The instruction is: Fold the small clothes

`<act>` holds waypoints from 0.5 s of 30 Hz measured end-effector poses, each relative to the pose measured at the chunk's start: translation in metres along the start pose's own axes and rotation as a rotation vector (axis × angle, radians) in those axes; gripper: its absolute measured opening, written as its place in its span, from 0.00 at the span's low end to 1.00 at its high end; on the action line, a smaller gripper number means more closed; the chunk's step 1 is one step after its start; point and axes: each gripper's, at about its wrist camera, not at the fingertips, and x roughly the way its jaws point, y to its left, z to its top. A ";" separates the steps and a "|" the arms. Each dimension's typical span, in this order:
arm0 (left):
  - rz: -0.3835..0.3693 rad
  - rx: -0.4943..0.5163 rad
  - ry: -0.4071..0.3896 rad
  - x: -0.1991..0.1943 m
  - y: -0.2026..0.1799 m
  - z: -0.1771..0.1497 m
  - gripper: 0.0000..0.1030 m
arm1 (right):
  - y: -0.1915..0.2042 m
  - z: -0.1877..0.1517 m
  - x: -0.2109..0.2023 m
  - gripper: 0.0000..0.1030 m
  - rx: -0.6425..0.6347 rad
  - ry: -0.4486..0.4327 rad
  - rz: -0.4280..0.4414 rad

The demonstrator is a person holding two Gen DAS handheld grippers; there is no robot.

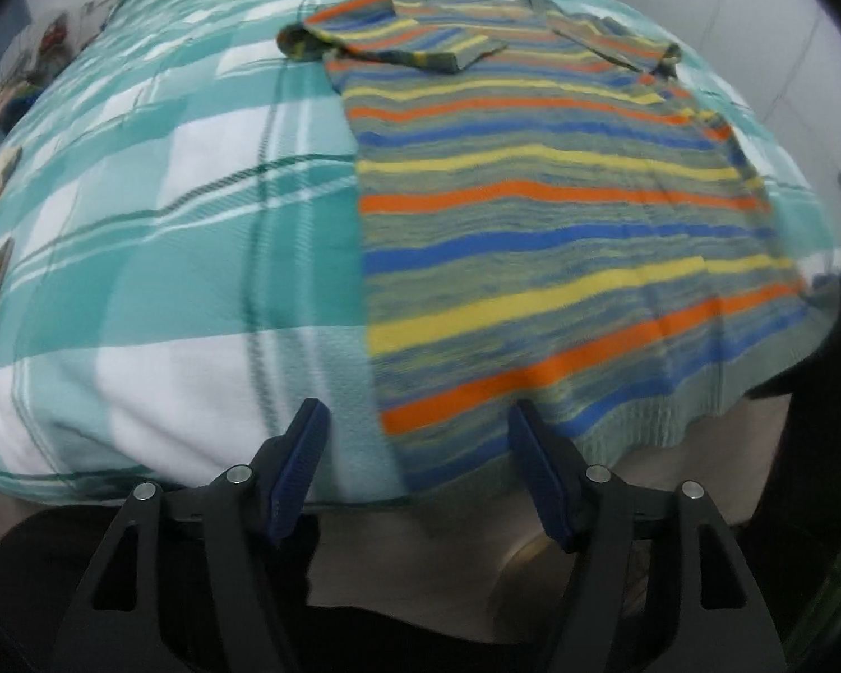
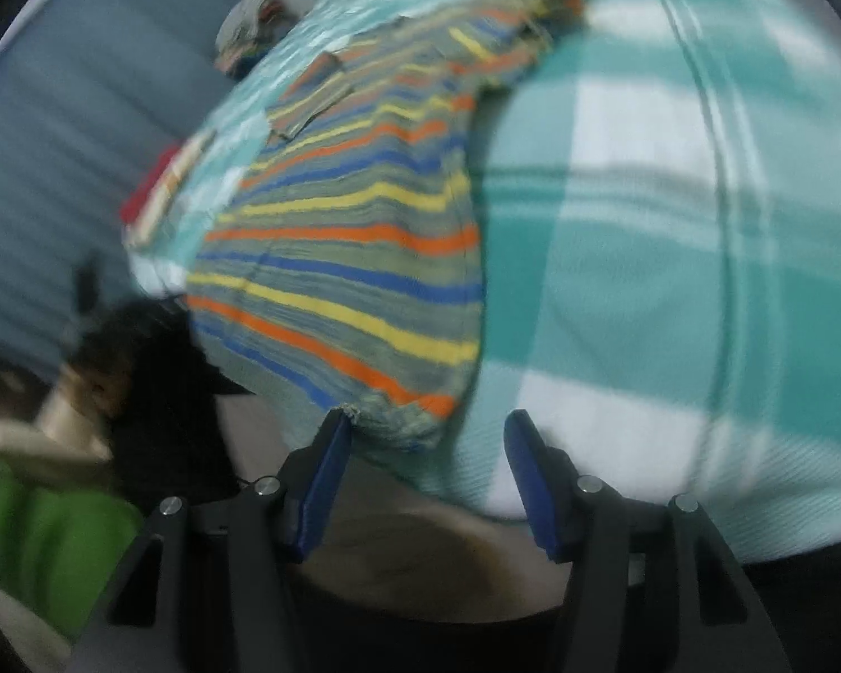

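Observation:
A small knitted sweater (image 1: pixel 538 213) with orange, yellow, blue and grey-green stripes lies flat on a teal and white checked bedspread (image 1: pixel 185 258). Both sleeves are folded in across its chest at the far end. Its hem hangs at the near edge of the bed. My left gripper (image 1: pixel 417 420) is open, its blue fingers straddling the hem's left corner from just in front. In the right wrist view the sweater (image 2: pixel 353 258) runs away to the upper left. My right gripper (image 2: pixel 426 426) is open at the hem's right corner, which sits between the fingers.
The bed's near edge runs just under both grippers, with beige floor (image 1: pixel 701 448) below it. A person's green sleeve (image 2: pixel 33 538) and dark clothing (image 2: pixel 168 392) are at the left of the right wrist view. Clutter (image 1: pixel 33 73) lies beyond the bed's far left side.

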 end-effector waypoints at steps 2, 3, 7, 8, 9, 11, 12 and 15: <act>-0.012 -0.005 -0.013 -0.002 -0.001 -0.001 0.72 | -0.008 -0.006 -0.011 0.59 0.060 -0.045 0.055; -0.018 -0.010 -0.015 -0.003 0.001 -0.001 0.72 | -0.011 -0.007 -0.017 0.62 0.077 -0.064 0.066; -0.060 -0.061 -0.013 -0.001 0.010 0.001 0.73 | -0.021 -0.012 -0.034 0.69 0.124 -0.099 0.088; -0.061 -0.065 -0.013 0.002 0.010 0.003 0.74 | -0.020 -0.010 -0.031 0.70 0.118 -0.101 0.079; -0.061 -0.066 -0.012 0.004 0.008 0.004 0.74 | -0.017 -0.008 -0.024 0.70 0.106 -0.092 0.059; -0.059 -0.053 -0.008 0.009 0.002 0.004 0.73 | -0.011 -0.002 0.001 0.70 0.076 -0.034 0.035; -0.064 -0.043 -0.006 0.009 -0.001 0.003 0.71 | -0.005 -0.002 0.016 0.70 0.051 0.010 0.030; -0.091 0.001 0.026 0.012 -0.010 0.000 0.15 | 0.022 -0.009 0.053 0.43 -0.070 0.145 -0.008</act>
